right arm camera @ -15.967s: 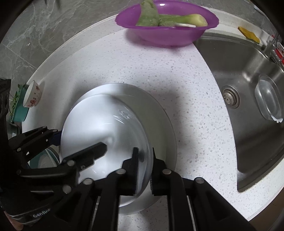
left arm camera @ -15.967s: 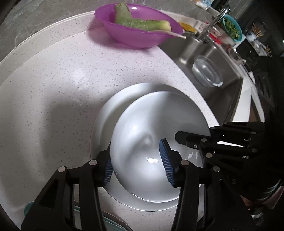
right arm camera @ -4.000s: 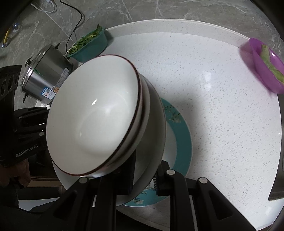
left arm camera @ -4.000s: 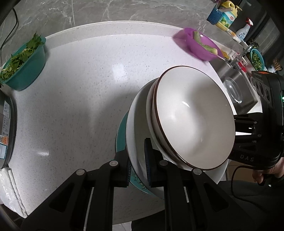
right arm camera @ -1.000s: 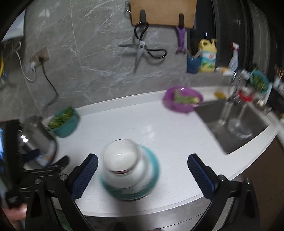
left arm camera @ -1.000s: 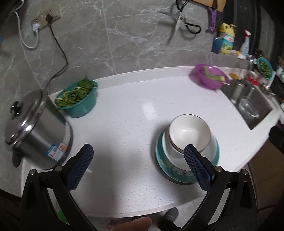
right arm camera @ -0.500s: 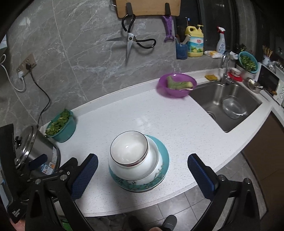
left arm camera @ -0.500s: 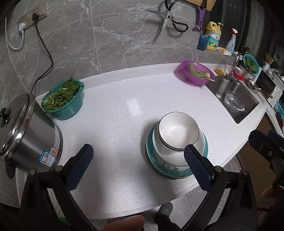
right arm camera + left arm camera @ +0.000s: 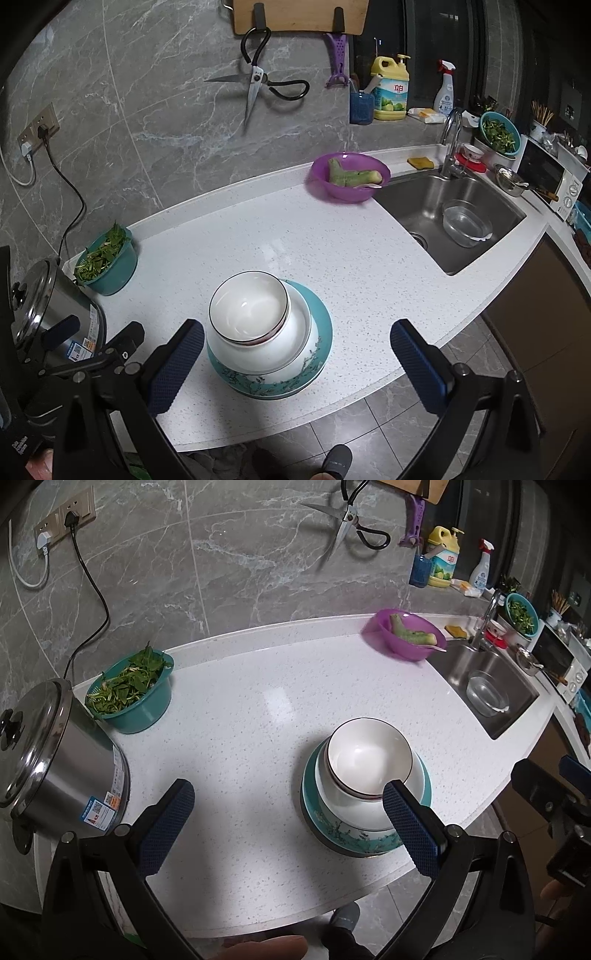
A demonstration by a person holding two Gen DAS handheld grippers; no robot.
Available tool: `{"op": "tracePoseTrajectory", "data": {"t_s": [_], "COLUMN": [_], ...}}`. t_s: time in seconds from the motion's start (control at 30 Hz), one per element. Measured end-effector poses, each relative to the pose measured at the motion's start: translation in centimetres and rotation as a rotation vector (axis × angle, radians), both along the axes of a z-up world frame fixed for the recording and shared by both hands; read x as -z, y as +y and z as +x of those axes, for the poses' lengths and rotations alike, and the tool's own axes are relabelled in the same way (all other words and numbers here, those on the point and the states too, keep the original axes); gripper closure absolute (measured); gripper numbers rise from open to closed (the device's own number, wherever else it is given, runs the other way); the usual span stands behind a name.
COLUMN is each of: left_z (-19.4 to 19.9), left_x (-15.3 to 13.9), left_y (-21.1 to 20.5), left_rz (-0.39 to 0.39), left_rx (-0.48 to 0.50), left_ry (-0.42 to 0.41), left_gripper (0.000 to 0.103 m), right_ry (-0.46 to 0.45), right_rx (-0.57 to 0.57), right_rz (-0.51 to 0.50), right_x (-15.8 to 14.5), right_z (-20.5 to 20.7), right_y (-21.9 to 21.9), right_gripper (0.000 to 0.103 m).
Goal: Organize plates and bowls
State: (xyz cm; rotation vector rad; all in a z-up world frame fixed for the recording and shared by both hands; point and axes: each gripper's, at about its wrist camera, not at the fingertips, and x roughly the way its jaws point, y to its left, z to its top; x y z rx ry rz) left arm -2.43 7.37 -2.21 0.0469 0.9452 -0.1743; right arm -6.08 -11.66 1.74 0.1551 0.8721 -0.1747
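A stack stands near the counter's front edge: a white bowl with a dark rim (image 9: 369, 755) (image 9: 249, 310) nested in a larger white bowl (image 9: 354, 812) (image 9: 288, 343), on a teal floral plate (image 9: 365, 840) (image 9: 321, 332). My left gripper (image 9: 291, 823) is open and empty, held high and back from the counter, left of the stack. My right gripper (image 9: 297, 363) is open and empty, also high and back, with the stack between its fingers in view. The right gripper also shows at the right edge of the left wrist view (image 9: 550, 794).
A steel rice cooker (image 9: 48, 760) and a teal bowl of greens (image 9: 129, 692) stand at the left. A purple bowl with vegetable pieces (image 9: 349, 177) sits by the sink (image 9: 424, 201), which holds a clear glass bowl (image 9: 465, 223). Scissors hang on the wall.
Both grippers let go of the stack, opened wide and pulled up and back from the counter. In the last half second they drifted only slightly.
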Motion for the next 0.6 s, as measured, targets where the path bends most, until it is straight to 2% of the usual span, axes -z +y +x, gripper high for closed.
{"op": "tracePoseTrajectory", "data": {"t_s": [0.6], "left_z": [0.06], "left_x": [-0.33], "left_y": [-0.79], "left_rz": [0.004], "left_rx": [-0.018], "left_ry": [-0.01], "left_gripper": [0.0], "right_ry": [0.017], "right_rx": [-0.021], "right_rz": [0.001], "right_x": [0.68], "right_z": [0.9], "right_y": [-0.68], "right_gripper": [0.0]}}
